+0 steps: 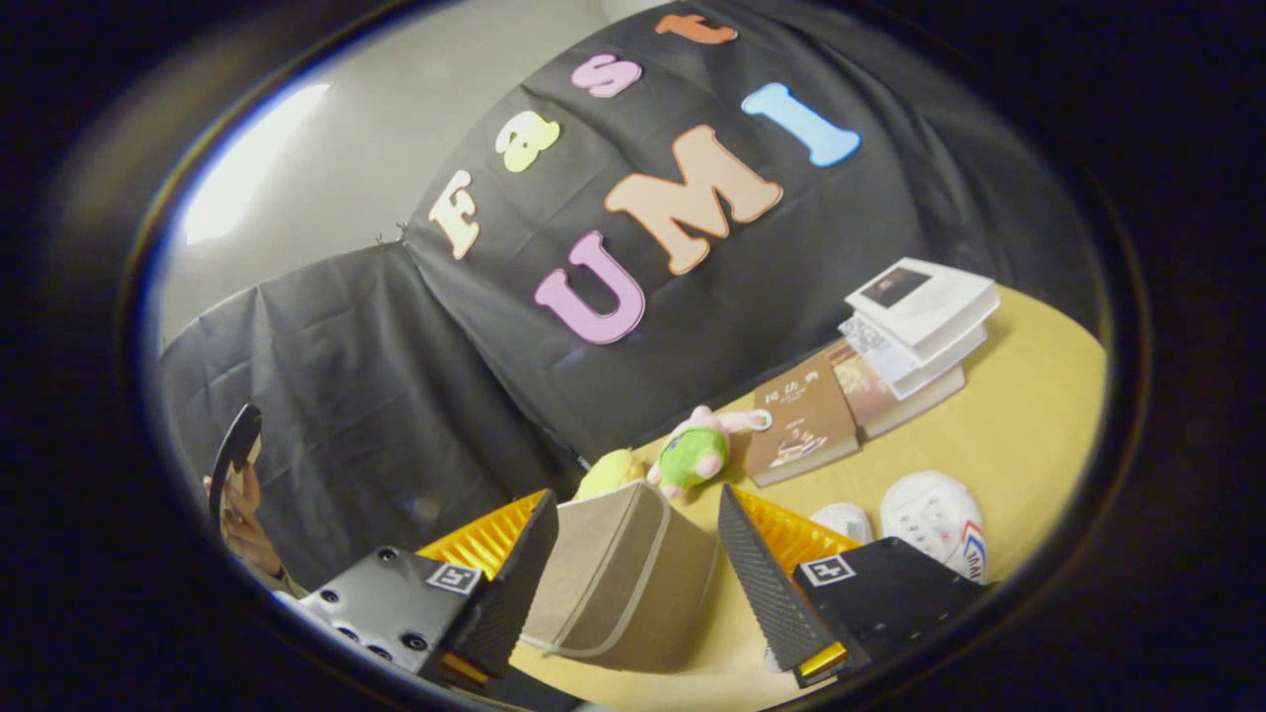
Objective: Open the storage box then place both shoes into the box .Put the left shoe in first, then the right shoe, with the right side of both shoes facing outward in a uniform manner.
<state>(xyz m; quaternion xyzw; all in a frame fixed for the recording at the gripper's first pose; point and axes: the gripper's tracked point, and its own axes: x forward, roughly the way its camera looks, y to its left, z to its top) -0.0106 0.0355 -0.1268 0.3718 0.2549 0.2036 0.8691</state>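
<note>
Fingers (633, 583) spread wide, holding nothing; beige storage box (618, 574) sits between them, just ahead, tilted in view, lid looks still down.

Step in hand, I judge: open the box. To do it well: line up w/ the lid's trimmed front edge, pinch only the flap, lift slow so the soft box doesn't drag on the counter (1029, 415).

Counts, all relative to the box:
- 1 box.
- 2 white shoes (930, 514), right of box, side by side.
- 2 plush toys just behind it: green/pink one (697, 455), yellow one (608, 473).
- Books (890, 356) further behind-right; approx 4–5, can't tell exactly.
</note>
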